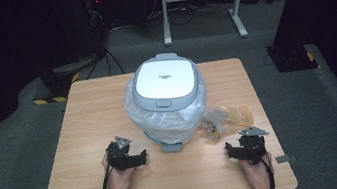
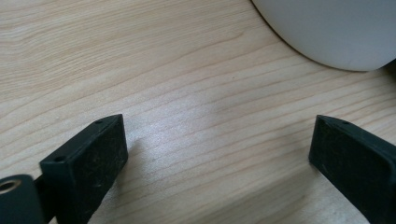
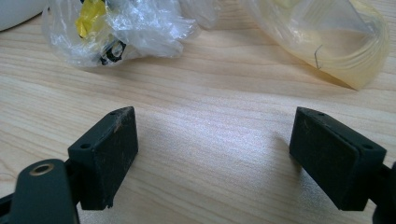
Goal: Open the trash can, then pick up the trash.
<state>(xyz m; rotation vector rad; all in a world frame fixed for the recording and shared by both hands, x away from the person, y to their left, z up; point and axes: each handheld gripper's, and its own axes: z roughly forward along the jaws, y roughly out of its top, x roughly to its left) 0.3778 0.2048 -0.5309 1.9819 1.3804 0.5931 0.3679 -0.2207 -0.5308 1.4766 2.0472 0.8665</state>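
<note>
Nearest me, my left gripper (image 1: 138, 158) and right gripper (image 1: 232, 151) rest low over the table (image 1: 89, 116), both with jaws wide and empty. Just beyond the right one lie crumpled plastic wrappers (image 3: 116, 32) and a yellowish bag (image 3: 336, 37), untouched. Farther on stands the lidded bin (image 1: 166, 95) with its liner, closed. I judge nothing is binned yet.

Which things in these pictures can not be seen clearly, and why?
- Bin inside: hidden by its closed lid, high view.
- Lid print: too small, high view.
- Crumpled wrapper contents: hidden by folded plastic, right gripper view.
- Bin: cut off by the top edge, left gripper view.
</note>
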